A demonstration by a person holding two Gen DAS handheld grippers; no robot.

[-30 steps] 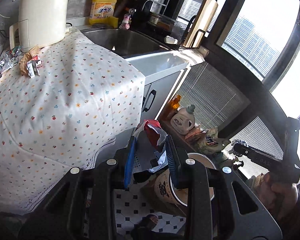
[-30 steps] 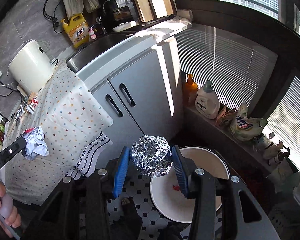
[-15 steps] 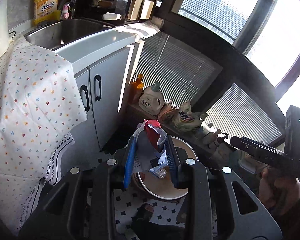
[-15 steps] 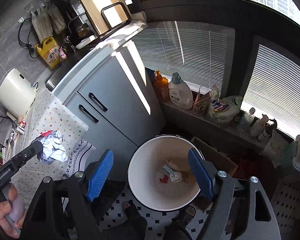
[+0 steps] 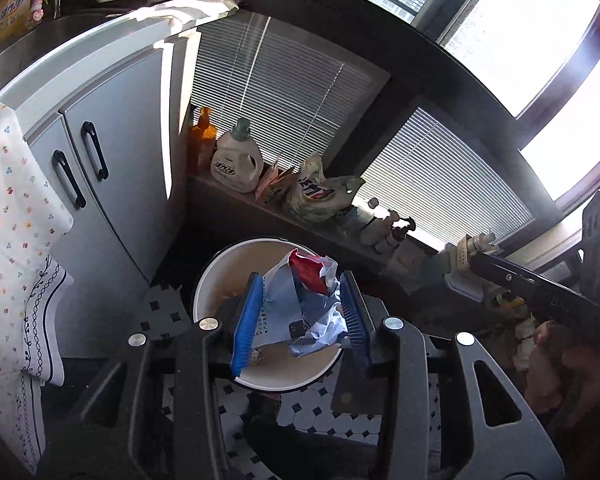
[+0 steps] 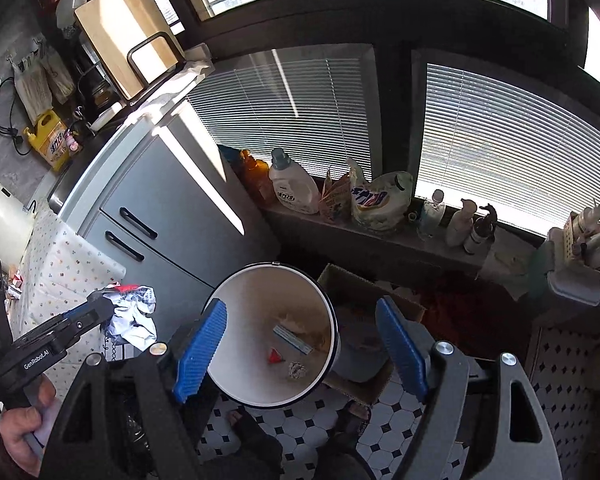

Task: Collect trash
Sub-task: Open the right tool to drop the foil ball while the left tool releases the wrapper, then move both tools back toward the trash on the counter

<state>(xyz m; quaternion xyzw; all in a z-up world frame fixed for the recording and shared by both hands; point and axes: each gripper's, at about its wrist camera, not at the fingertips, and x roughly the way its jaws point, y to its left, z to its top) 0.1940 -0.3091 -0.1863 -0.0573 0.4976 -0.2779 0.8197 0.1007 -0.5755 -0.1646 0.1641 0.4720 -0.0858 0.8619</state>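
A: Where's the wrapper (image 5: 300, 308) now?

B: Between the left gripper's (image 5: 300, 320) blue fingers (image 5: 246, 320), right above the bin (image 5: 216, 276) that stands on the tiled floor (image 5: 300, 408), next to the cabinet (image 5: 112, 168). The fingers are opening around it. I can't tell whether both pads are touching it at this moment; the crumple fills most of the gap.

A: And the other one?

B: The right gripper (image 6: 300, 344) has its fingers (image 6: 200, 340) spread wide with nothing between them, poised over the same bin. Inside the bin lie a small foil ball (image 6: 296, 370), a red scrap (image 6: 275, 356) and a pale strip (image 6: 294, 338).

A: How would that wrapper behave, do you think?

B: Very light, thin and crinkly, going by the creases in the blue, white and red film. Soft enough to squash flat, springy enough to puff out when released. It could cling to a ribbed pad or drift sideways rather than drop straight.

A: Best place to hold it?

B: Across the thickest bunched middle, where the folds stack up. A loose flap at the edge would likely slip out or tear.

A: Any risk here?

B: It may catch the bin's rim and land on the floor.
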